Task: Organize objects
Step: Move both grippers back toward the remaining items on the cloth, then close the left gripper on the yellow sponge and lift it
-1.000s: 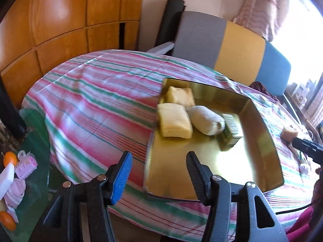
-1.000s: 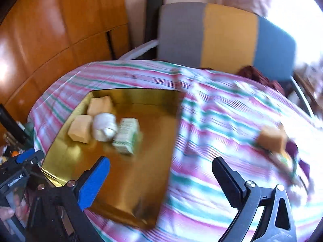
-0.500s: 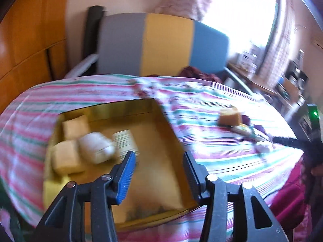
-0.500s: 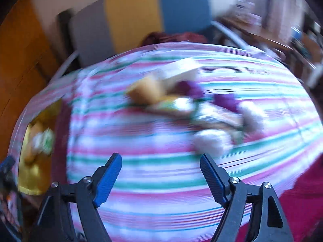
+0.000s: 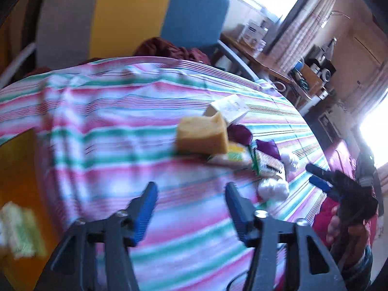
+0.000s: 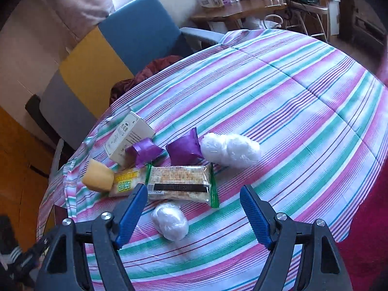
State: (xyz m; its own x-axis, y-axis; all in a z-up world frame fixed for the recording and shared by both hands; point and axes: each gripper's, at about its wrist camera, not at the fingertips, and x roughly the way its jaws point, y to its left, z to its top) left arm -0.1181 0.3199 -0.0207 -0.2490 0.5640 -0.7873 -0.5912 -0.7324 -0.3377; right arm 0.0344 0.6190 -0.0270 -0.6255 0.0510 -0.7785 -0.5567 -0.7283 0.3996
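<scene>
A cluster of snacks lies on the striped tablecloth (image 6: 291,101): a white box (image 6: 126,135), two purple wrappers (image 6: 145,151), a yellow cake block (image 6: 98,178), a green-edged cracker pack (image 6: 179,184), a large white wrapped bun (image 6: 230,149) and a small white wrapped bun (image 6: 169,222). My right gripper (image 6: 194,215) is open, with the small bun between its fingers. My left gripper (image 5: 191,208) is open and empty over bare cloth, short of the yellow cake block (image 5: 201,135). The gold tray (image 5: 17,169) shows at the left edge.
A grey, yellow and blue chair (image 5: 121,17) stands behind the table. A wooden side table (image 6: 237,9) with boxes is at the back. A green pack (image 5: 19,232) lies in the tray. The table's right edge drops to red cloth (image 6: 368,230).
Both grippers swung right, from the gold tray to the snack cluster. The right gripper moved in close over the small white bun. Both stayed open.
</scene>
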